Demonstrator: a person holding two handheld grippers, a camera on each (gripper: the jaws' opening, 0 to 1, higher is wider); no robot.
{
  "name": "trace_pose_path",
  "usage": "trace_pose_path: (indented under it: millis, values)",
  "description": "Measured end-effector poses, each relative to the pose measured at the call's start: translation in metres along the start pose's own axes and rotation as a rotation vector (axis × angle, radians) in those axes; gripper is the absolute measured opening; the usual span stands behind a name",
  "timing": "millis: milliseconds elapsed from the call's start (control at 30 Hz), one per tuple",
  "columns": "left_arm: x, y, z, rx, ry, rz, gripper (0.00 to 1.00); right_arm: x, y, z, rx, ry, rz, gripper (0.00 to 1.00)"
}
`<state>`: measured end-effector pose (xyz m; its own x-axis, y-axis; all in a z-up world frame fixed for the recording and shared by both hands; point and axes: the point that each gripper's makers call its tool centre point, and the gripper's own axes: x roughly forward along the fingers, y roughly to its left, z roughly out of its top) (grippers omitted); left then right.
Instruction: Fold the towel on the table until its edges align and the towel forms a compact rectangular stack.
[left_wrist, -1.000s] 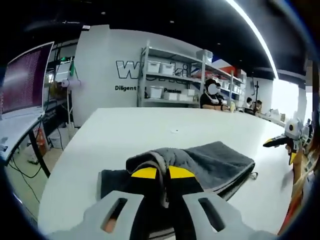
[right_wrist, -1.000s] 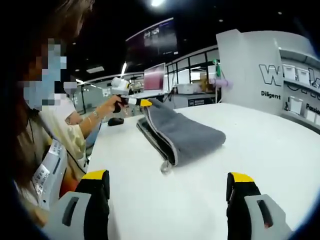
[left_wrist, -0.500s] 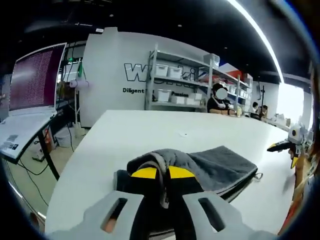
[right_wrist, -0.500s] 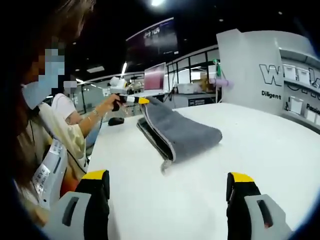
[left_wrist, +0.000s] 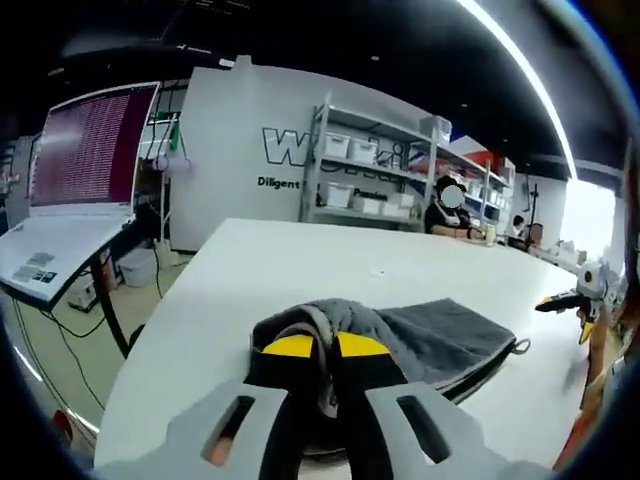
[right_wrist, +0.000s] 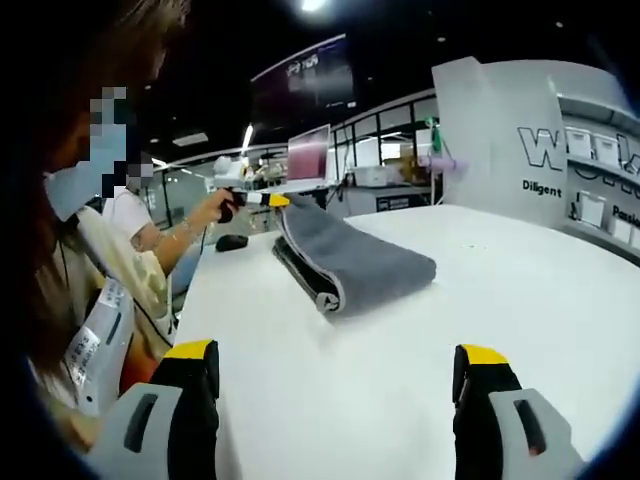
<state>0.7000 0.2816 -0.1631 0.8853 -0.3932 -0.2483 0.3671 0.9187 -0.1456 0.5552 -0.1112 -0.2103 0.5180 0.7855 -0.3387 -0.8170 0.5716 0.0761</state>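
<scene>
Lying on table: the grey towel (right_wrist: 355, 262) rests folded on the white table (right_wrist: 520, 300), a thick layered bundle with a pale trimmed edge; in my left gripper view the towel (left_wrist: 440, 335) stretches away from my jaws toward the right.
Towel shape: several layers are stacked, the top layer draped over the lower ones, with a rounded fold at the end nearest my right gripper view's camera. A small loop sticks out at one corner (left_wrist: 519, 346).
Left gripper (left_wrist: 325, 347): my yellow-tipped jaws are pressed close together, clamped on a bunched-up corner of the towel, which rises in a grey hump just above them. In my right gripper view this same gripper (right_wrist: 262, 199) sits at the towel's far end, lifting that edge a little.
My hand (right_wrist: 215, 207): wrapped round the left gripper's handle, forearm reaching in over the table's far corner.
Right gripper (right_wrist: 335, 375): my jaws stand wide apart, holding nothing, with bare table between them; the towel lies well ahead of them. In my left gripper view this gripper (left_wrist: 568, 298) hovers near the table's right edge, apart from the towel.
Beyond the table: a white wall with dark lettering (left_wrist: 285, 150), metal shelving (left_wrist: 375, 170) holding white bins, a large screen (left_wrist: 85, 150) glowing reddish, and a seated person (left_wrist: 450, 212) at the far end.
</scene>
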Motion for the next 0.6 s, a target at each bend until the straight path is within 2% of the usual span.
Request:
trace_pose_path:
  millis: [133, 433, 533, 600]
  values:
    - [-0.002, 0.007, -0.018, -0.028, 0.037, 0.001, 0.05, 0.001, 0.000, -0.001, 0.002, 0.002, 0.001, 0.99]
    - [-0.005, 0.019, -0.074, -0.079, 0.188, 0.011, 0.08, 0.002, 0.001, -0.002, 0.000, 0.007, 0.003, 0.99]
    - [-0.005, 0.021, -0.088, -0.084, 0.232, 0.016, 0.16, 0.002, 0.001, -0.002, 0.001, 0.006, 0.003, 0.99]
    - [-0.004, 0.021, -0.096, -0.084, 0.255, 0.028, 0.27, 0.002, 0.000, -0.002, 0.002, 0.008, 0.002, 0.99]
